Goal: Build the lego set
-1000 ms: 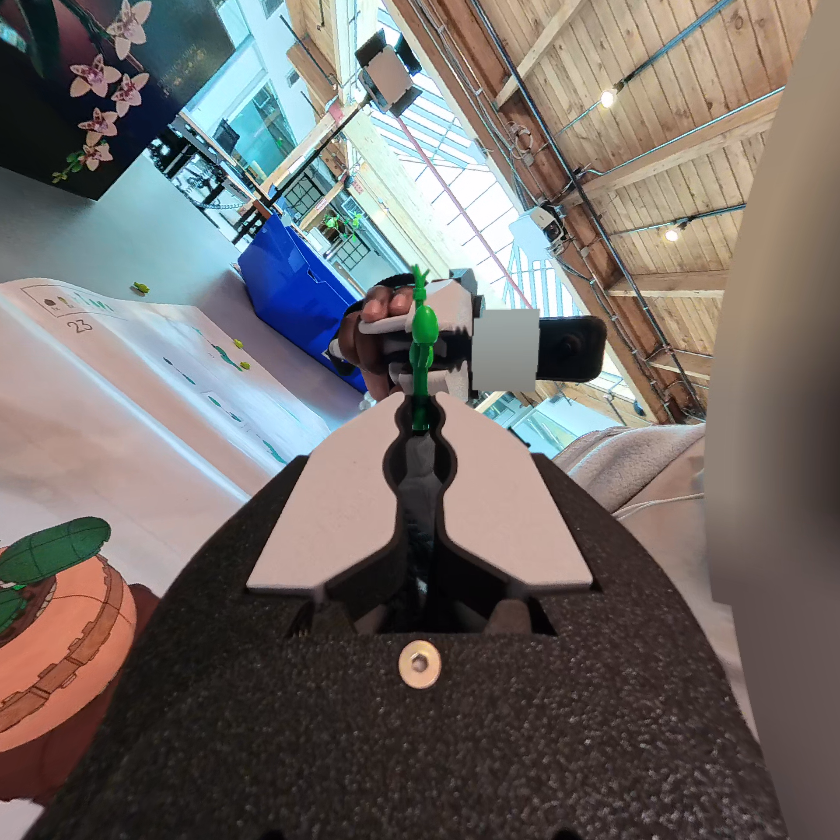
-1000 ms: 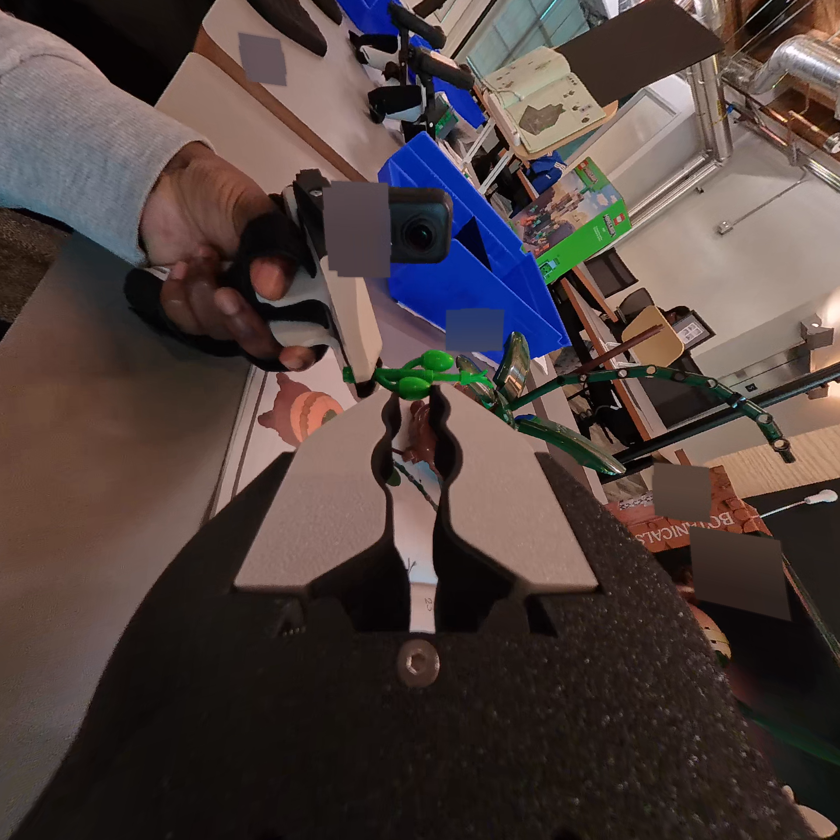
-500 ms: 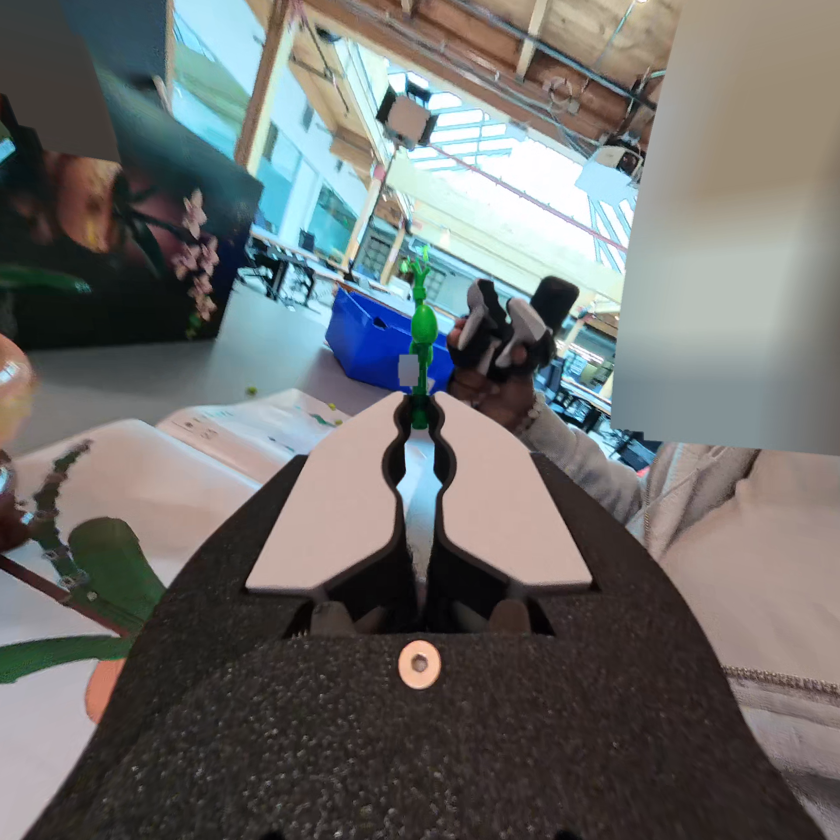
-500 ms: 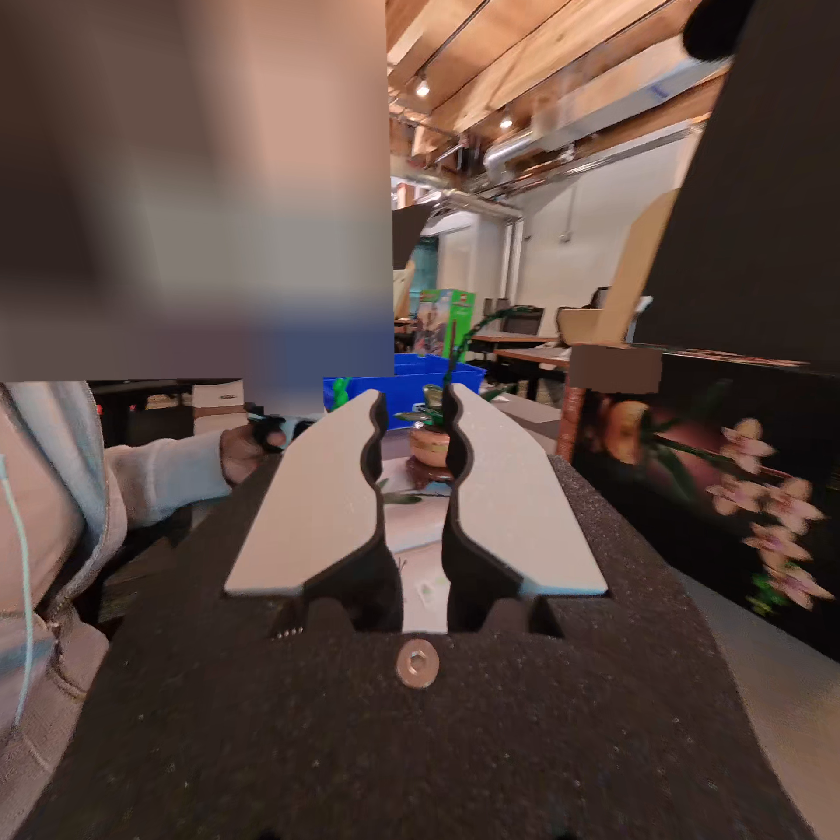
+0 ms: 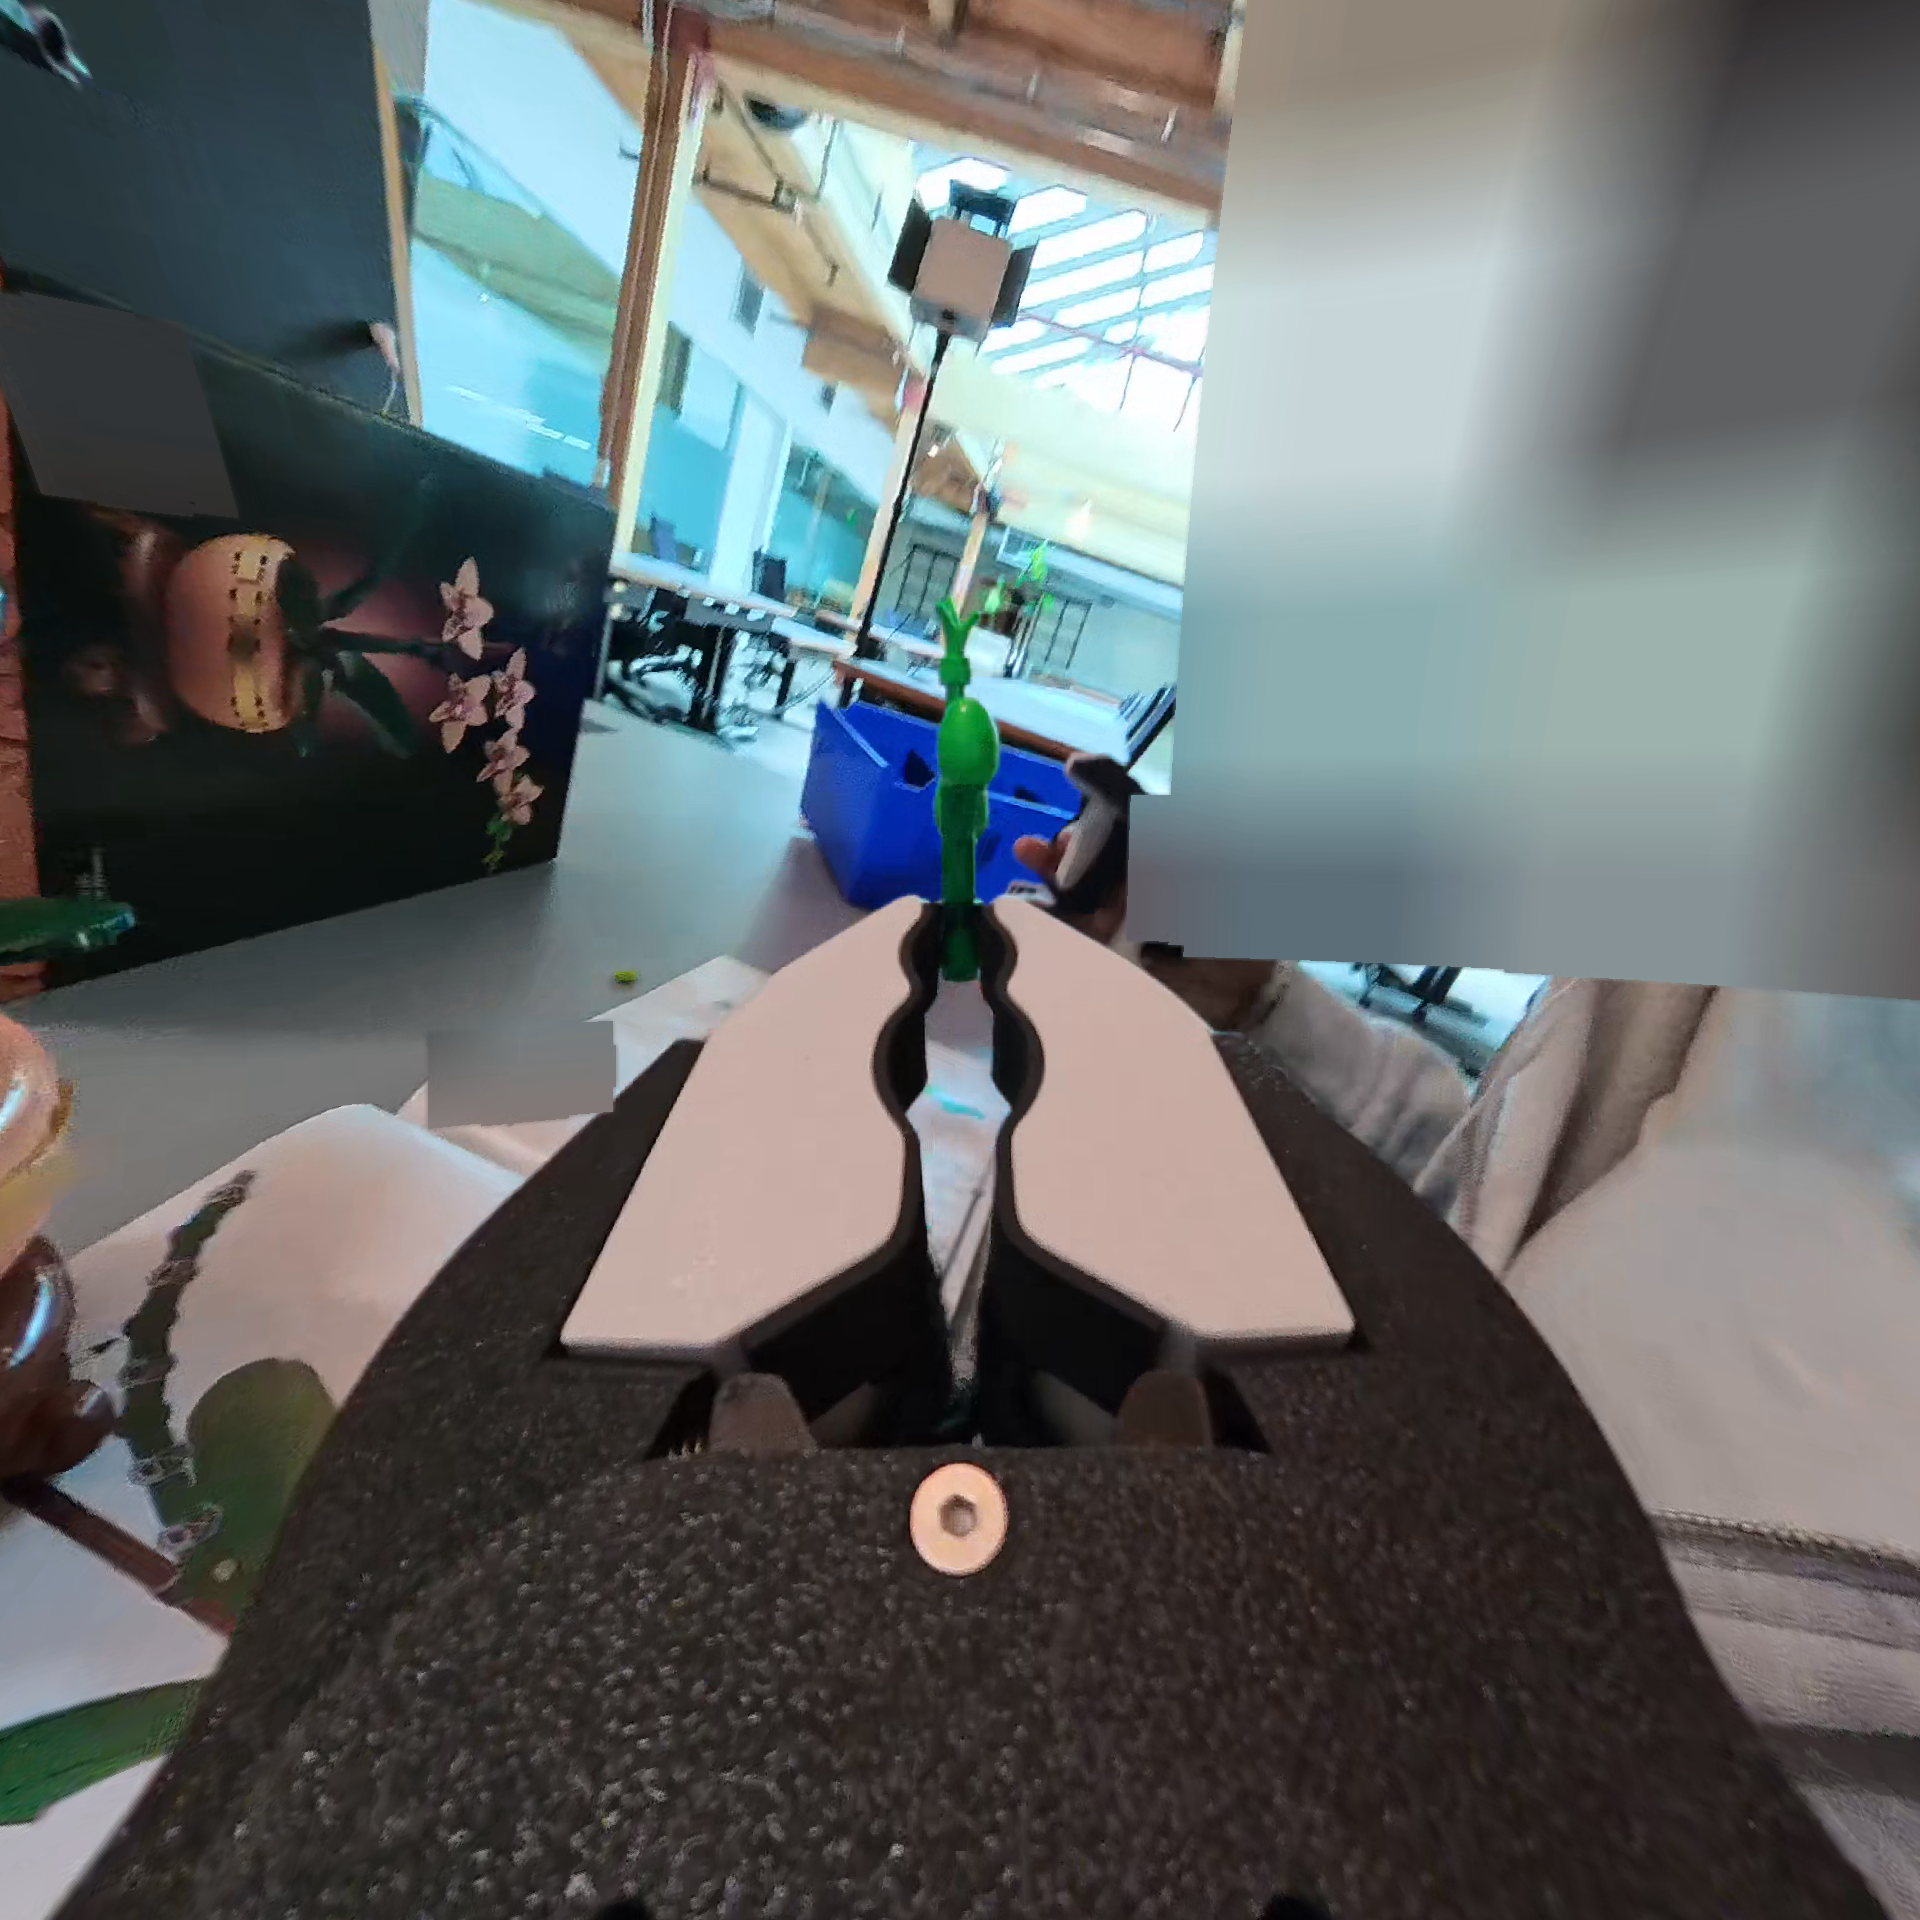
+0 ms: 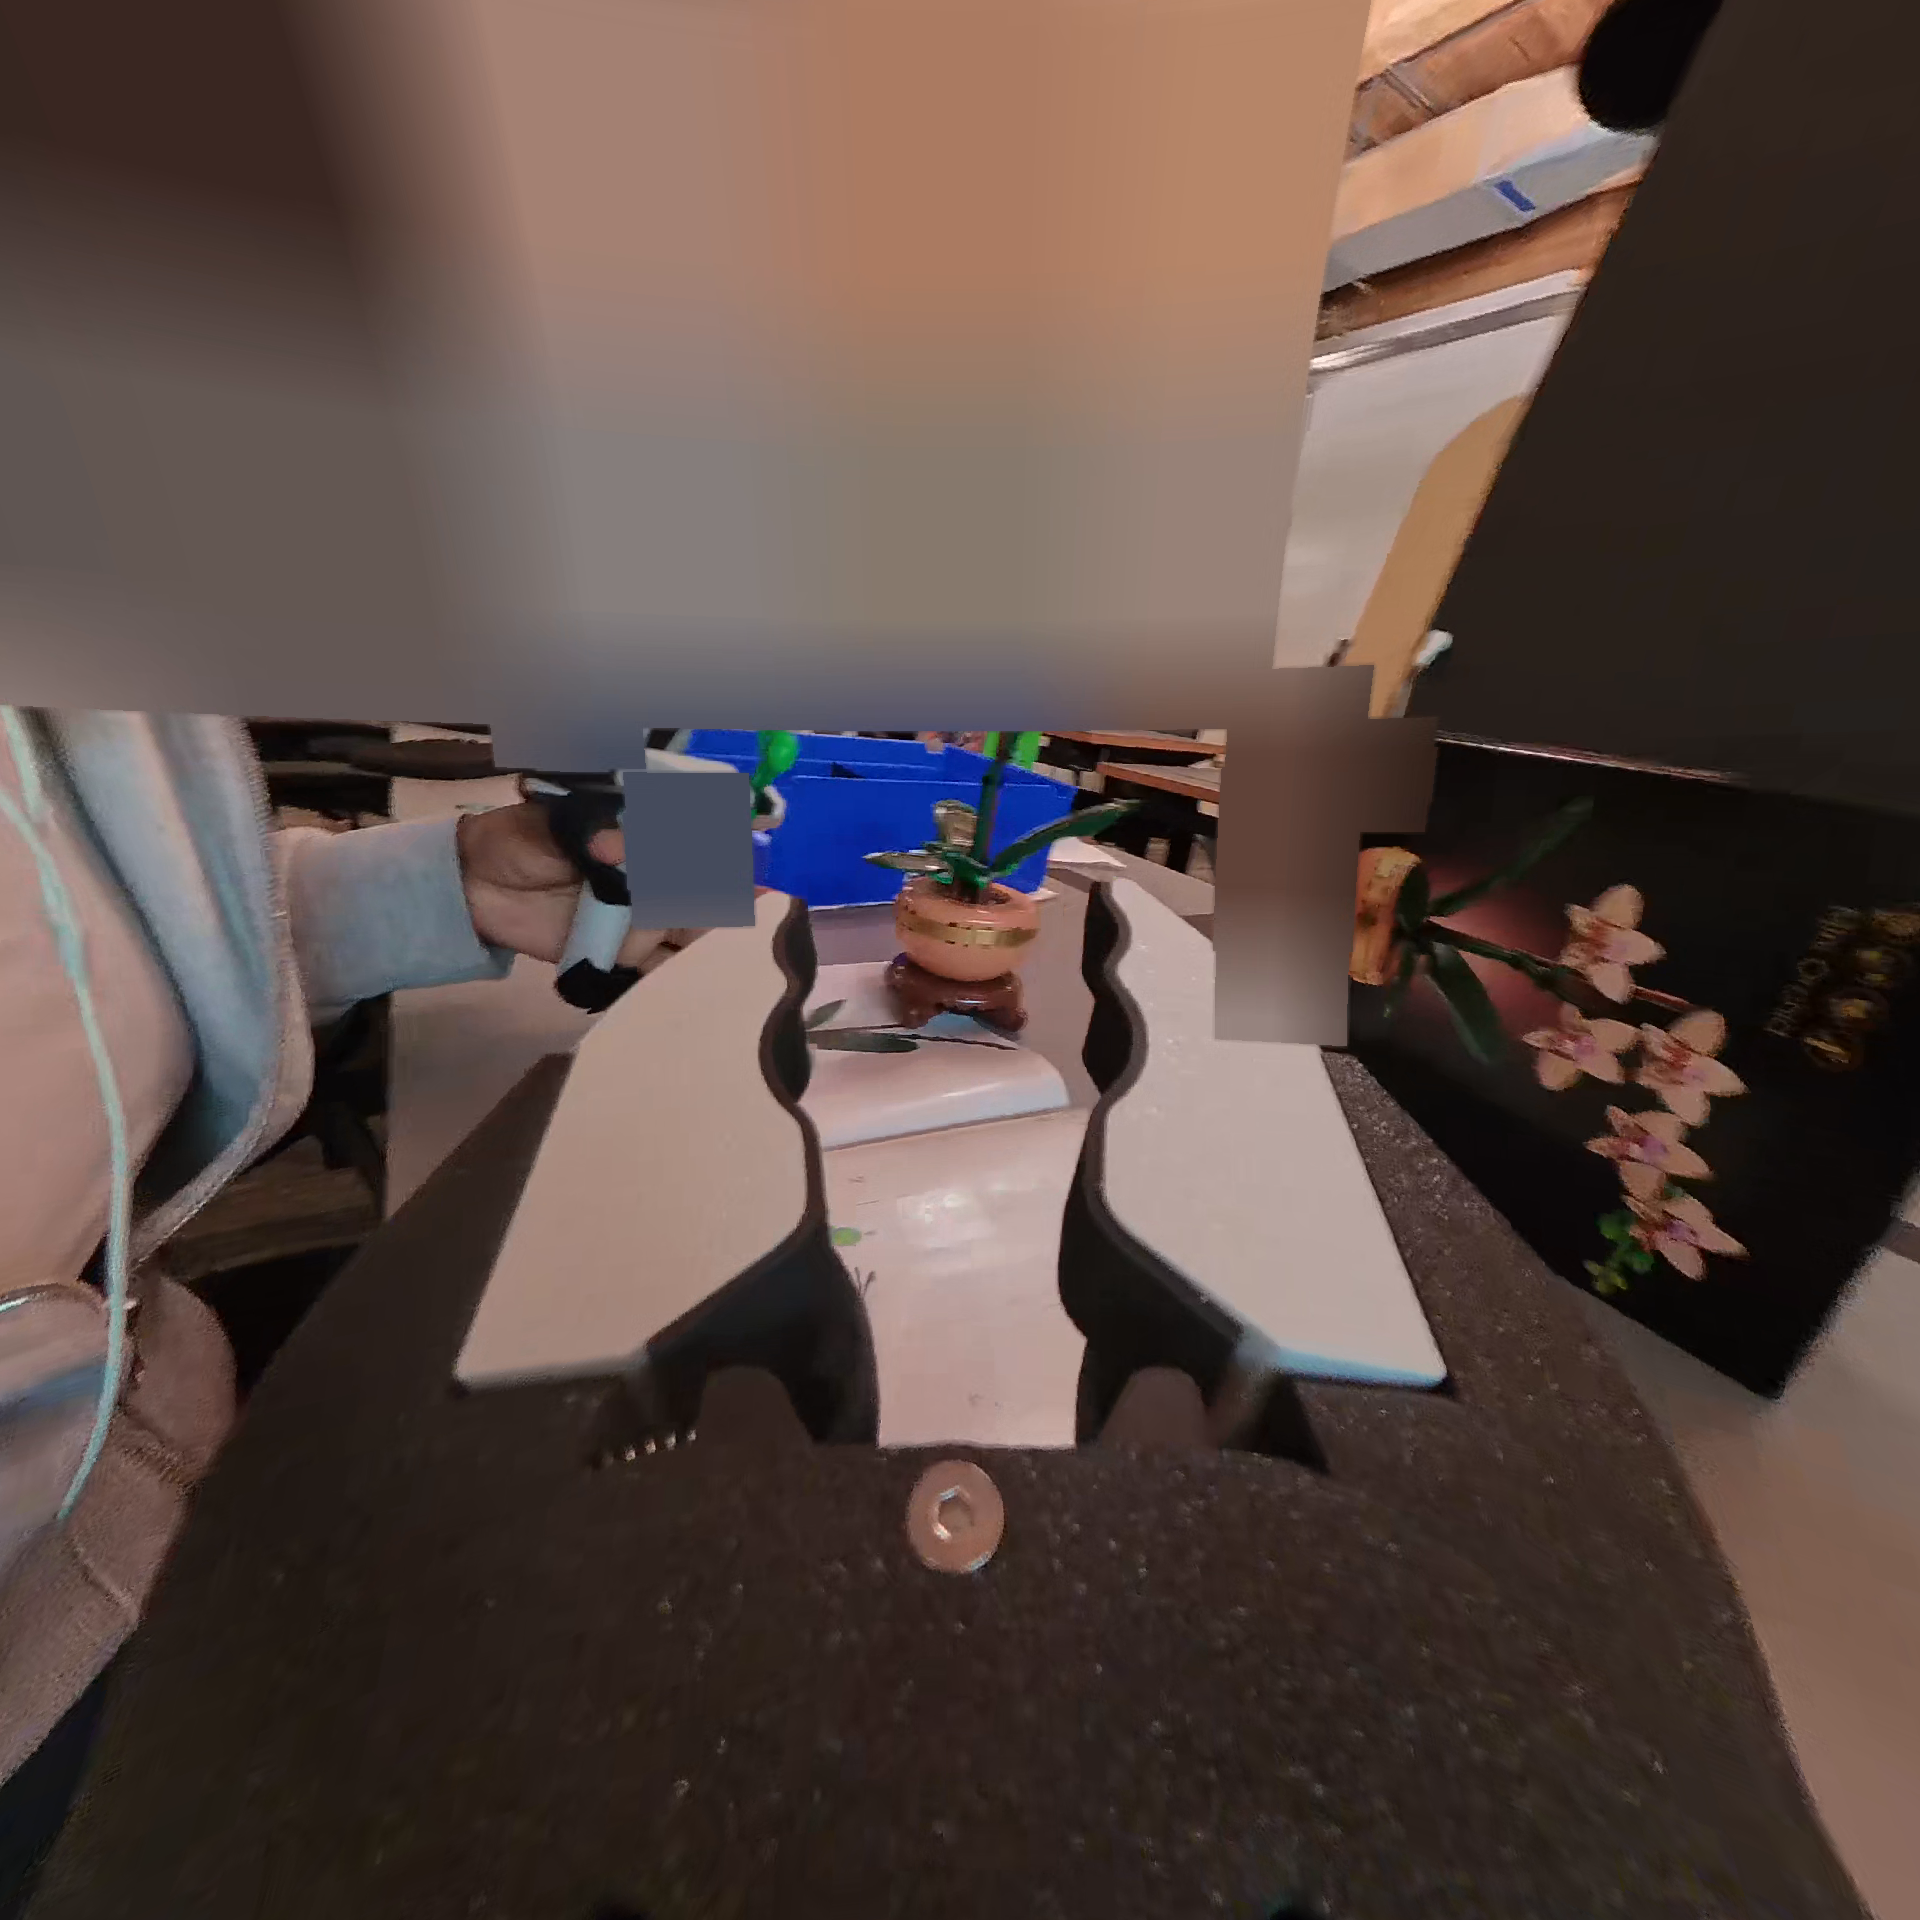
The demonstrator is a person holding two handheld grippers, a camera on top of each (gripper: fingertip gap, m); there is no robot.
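Observation:
My left gripper (image 5: 958, 935) is shut on a bright green stem piece (image 5: 964, 758) that stands upright out of its fingertips. My right gripper (image 6: 943, 914) is open and empty. Straight ahead of it, between its fingers, stands the built orchid model: a peach pot (image 6: 966, 932) on a brown base with dark green leaves and a stem. The pot rests on the open instruction booklet (image 6: 935, 1101). In the left wrist view the pot's edge (image 5: 21, 1122) shows at the far left. The left gripper and its hand (image 6: 540, 873) show at the left of the right wrist view.
The dark set box (image 6: 1621, 1039) with orchid pictures stands at the right of the right wrist view and at the left in the left wrist view (image 5: 291, 686). A blue bin (image 5: 883, 821) sits behind. A small green piece (image 5: 623, 977) lies on the grey table.
Both grippers swung from tilted views to level ones. My right gripper drew away from the green stem and opened wider. The left gripper kept its hold on the stem.

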